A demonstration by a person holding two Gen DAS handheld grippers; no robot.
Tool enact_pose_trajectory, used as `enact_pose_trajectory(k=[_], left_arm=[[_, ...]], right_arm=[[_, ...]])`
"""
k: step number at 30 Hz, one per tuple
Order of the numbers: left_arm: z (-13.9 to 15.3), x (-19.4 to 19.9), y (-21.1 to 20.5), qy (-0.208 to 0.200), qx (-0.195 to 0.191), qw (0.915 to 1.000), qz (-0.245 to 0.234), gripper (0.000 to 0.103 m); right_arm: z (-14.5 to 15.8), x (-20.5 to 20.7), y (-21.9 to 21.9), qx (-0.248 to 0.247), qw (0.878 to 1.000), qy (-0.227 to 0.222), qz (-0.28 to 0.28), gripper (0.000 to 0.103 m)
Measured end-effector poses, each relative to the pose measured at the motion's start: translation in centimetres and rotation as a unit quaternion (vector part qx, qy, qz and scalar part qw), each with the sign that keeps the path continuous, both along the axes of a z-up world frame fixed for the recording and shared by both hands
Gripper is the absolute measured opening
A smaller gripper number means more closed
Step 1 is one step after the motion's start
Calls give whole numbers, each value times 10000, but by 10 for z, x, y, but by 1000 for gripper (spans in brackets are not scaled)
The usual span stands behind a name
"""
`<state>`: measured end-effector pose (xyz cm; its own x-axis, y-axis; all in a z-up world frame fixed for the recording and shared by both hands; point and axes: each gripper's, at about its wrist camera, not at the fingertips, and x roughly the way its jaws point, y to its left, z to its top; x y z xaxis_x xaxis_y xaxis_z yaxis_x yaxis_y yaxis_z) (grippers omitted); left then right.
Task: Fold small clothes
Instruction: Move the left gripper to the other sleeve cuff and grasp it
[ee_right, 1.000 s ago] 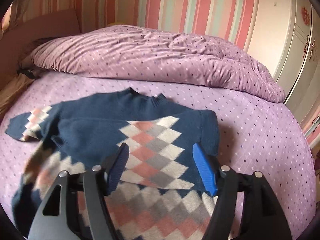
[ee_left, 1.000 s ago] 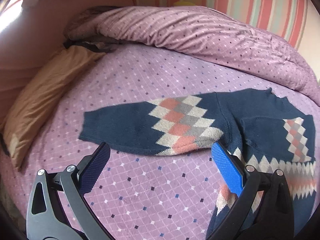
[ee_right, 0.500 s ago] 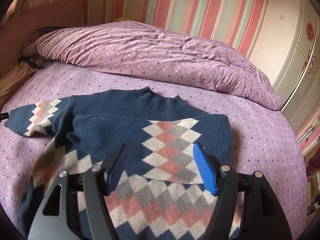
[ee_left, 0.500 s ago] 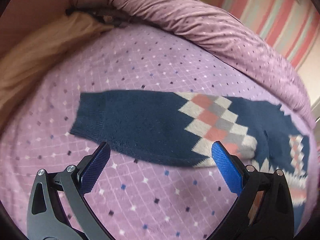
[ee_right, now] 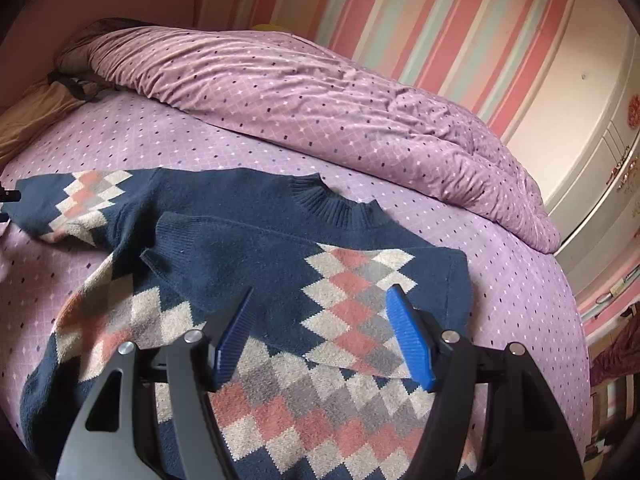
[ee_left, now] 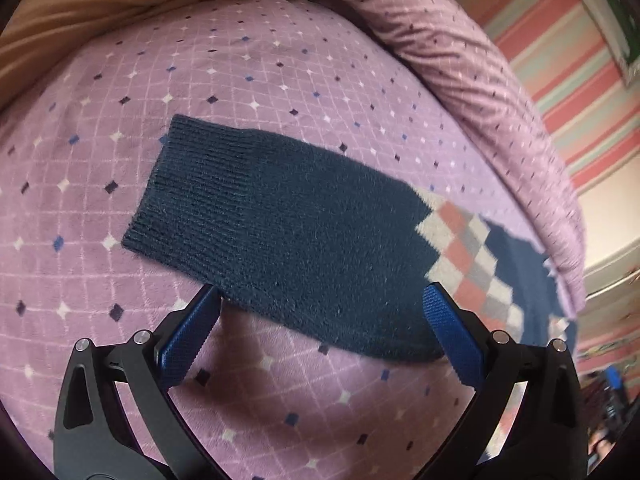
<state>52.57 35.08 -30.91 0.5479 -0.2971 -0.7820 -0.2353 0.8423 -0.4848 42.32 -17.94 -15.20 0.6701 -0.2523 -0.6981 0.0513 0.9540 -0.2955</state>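
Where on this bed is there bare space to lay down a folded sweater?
Free: the purple diamond-print sheet right of the navy argyle knit sweater, and the strip between its ribbed collar and the bunched purple duvet. Also the sheet around the outstretched sleeve. Crowded: the near middle, under the sweater, and the head end by the tan pillow.

The navy argyle knit sweater point(ee_right: 240, 256) lies flat on the purple diamond-print bed point(ee_right: 520, 300), with the bunched purple duvet point(ee_right: 320, 96) behind it and the tan pillow point(ee_right: 28, 116) far left of it.
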Motion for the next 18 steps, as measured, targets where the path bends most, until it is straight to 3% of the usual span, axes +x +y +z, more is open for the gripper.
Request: enact_pose_trajectory(k=[7, 11, 14, 18], left_arm=[[-10, -9, 24, -113, -896, 9940, 617, 100], [-4, -23, 33, -147, -549, 9941, 921, 100], [-11, -14, 43, -74, -651, 9921, 1071, 100], [-7, 1, 40, -52, -372, 9933, 1091, 100]], right_arm=[[-6, -3, -1, -49, 10000, 56, 0, 67], [-7, -4, -3, -18, 10000, 33, -15, 67], [-8, -4, -7, 12, 10000, 44, -65, 67], [-8, -6, -11, 28, 9999, 36, -96, 67]])
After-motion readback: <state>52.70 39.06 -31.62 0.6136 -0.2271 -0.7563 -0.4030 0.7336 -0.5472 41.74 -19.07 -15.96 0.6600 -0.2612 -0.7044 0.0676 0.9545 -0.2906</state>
